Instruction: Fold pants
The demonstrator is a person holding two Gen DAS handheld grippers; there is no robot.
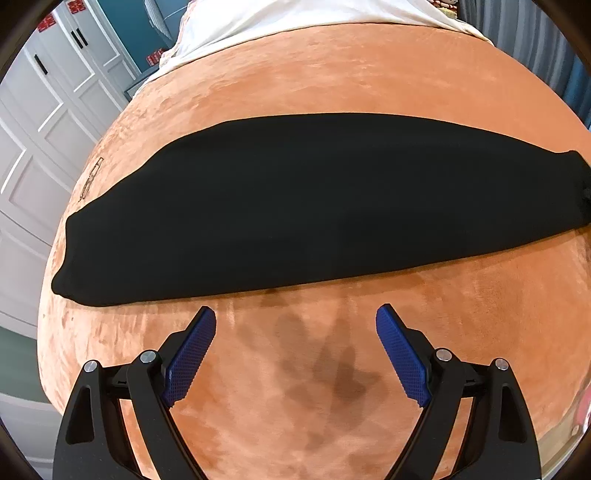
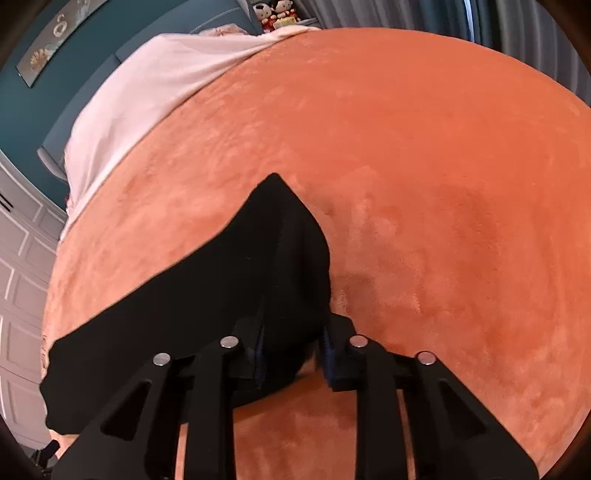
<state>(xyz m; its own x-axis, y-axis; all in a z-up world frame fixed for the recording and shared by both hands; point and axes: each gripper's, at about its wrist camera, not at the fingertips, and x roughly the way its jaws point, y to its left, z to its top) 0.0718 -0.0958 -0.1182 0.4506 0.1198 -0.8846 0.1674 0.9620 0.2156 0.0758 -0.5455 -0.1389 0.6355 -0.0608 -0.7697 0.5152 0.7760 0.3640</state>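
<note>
The black pants [image 1: 295, 206] lie folded lengthwise in a long band across the orange blanket [image 1: 332, 74]. My left gripper [image 1: 295, 332] is open and empty, hovering over bare blanket just in front of the pants' near edge, with its blue pads [image 1: 192, 354] wide apart. In the right wrist view the pants [image 2: 207, 288] run from the left up to my right gripper [image 2: 293, 350]. One end of the cloth sits between its fingers and hides the pads. Whether the fingers are clamped on the cloth does not show.
The orange blanket [image 2: 424, 166] covers a bed. A white sheet [image 1: 288, 14] lies at the far end. White cupboard doors [image 1: 33, 155] stand to the left. A teal wall [image 2: 55, 74] and grey curtains [image 2: 535, 29] are behind the bed.
</note>
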